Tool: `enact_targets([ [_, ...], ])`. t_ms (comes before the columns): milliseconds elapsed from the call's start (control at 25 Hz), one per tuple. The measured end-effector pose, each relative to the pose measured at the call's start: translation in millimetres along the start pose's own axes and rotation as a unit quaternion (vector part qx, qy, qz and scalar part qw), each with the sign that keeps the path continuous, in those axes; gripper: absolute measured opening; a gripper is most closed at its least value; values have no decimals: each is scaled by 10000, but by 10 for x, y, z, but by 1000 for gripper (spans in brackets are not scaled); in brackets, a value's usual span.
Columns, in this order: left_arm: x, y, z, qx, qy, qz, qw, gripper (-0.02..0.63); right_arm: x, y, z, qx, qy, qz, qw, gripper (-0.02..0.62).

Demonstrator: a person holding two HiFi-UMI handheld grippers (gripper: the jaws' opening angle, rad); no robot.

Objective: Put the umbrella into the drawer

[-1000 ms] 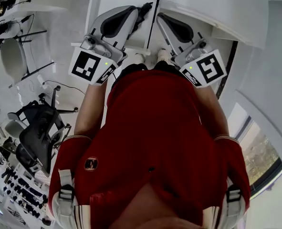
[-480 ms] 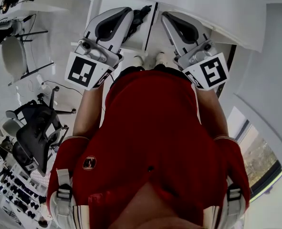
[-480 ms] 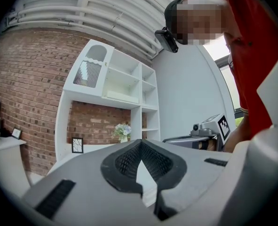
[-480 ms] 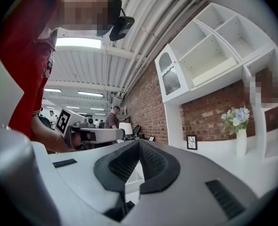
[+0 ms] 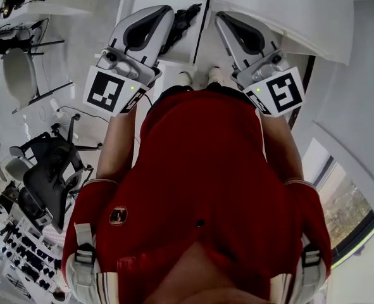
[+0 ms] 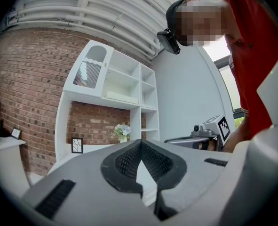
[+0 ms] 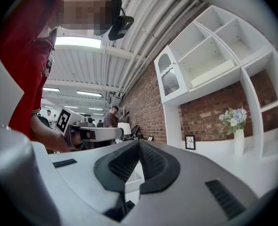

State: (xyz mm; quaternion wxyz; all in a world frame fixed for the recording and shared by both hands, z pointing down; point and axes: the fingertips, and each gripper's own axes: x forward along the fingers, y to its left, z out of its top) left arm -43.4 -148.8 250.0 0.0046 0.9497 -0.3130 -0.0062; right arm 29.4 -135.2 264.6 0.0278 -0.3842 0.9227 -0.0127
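Head view: the left gripper has come up a little and drifted sideways, so more of the dark folded umbrella shows just beside it. The right gripper has hardly moved. The umbrella lies low between the two, beyond the person's shoes, on something white; whether that is the drawer I cannot tell.

Left gripper view: the jaws are pressed together, with nothing between them.

Right gripper view: these jaws also meet at the tips, empty.

Neither gripper carries the umbrella, so I judge this rise is a pause or a retreat, not a grasp.
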Motion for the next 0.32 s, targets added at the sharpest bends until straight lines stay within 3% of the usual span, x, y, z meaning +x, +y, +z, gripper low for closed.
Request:
enact_targets([
  [320, -23, -12, -8, -30, 24, -69, 10000, 5, -32, 13, 5, -2, 29, -71, 10000, -2],
])
